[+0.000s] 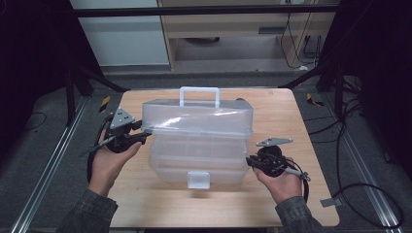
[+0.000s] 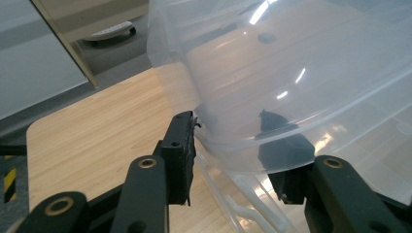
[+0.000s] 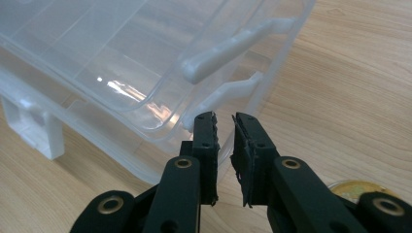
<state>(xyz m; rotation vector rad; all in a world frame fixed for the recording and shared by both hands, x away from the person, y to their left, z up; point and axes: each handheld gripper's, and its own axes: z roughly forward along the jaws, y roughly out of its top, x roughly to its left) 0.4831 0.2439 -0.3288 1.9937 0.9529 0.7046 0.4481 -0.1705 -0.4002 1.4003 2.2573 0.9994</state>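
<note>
While the clear plastic storage box (image 1: 197, 160) is sitting in the middle of the wooden worktop (image 1: 291, 121), we are working at it from both ends with a claw in each hand. Our left claw (image 1: 145, 134) is reaching in at the box's left end, where the translucent lid (image 1: 199, 119) is standing partly raised and tilted above the base, its white carry handle (image 1: 199, 95) pointing toward the far edge. In the left gripper view, that left claw (image 2: 238, 160) is spread wide around the lid's curved rim (image 2: 243, 162): one jaw is lying against the outside of the plastic, and the other is showing darkly through the lid wall on its inner side. We cannot tell whether the jaws are actually pressing the rim.

Our right claw (image 1: 248, 161) is sitting just beside the right end of the base, low near the worktop. In the right gripper view, the right claw (image 3: 224, 121) is nearly pressed together, a narrow gap showing between the jaws, with the tips right at a small tab (image 3: 228, 92) on the base's rim; nothing is visibly pinched between them. A white latch (image 1: 198, 180) is hanging at the front of the base, facing us. A round brass-coloured disc (image 3: 357, 189) is lying on the worktop beside the right claw.
</note>
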